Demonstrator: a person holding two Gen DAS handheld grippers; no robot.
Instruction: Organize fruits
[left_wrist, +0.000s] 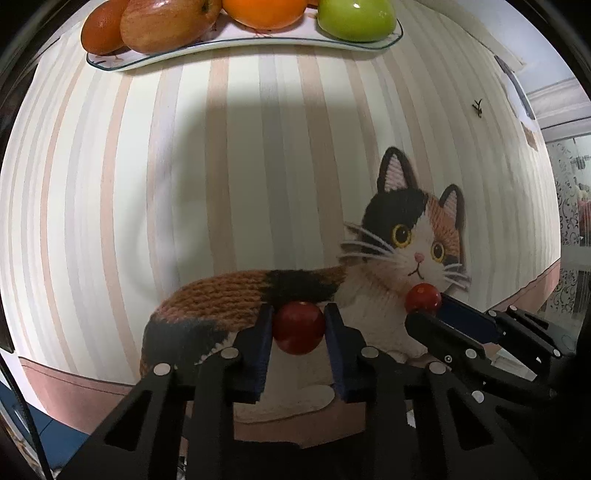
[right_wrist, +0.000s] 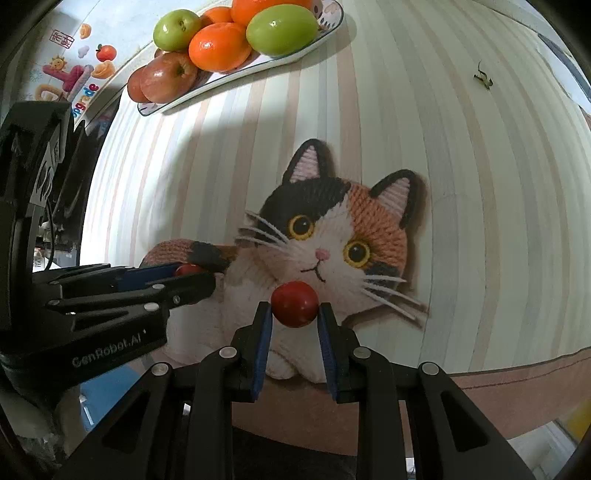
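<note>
Red cherry tomatoes sit clamped in both: left hand-held gripper (left_wrist: 298, 325) and right hand-held gripper (right_wrist: 294, 314) each pinch 1.

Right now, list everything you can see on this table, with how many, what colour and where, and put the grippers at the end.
Plate: one, white, far edge of the table.
Green fruits: two, on the plate.
Oranges: at least three, on the plate.
Red apples: at least one, plate's left end.
Small red fruits: two, one in each gripper.
Tablecloth: one, striped cream and pink, with a calico cat picture.
Twig: one, dark, far right on the cloth.
Left gripper: black, blue pads, shut on a red fruit.
Right gripper: same, shut on the other.
</note>
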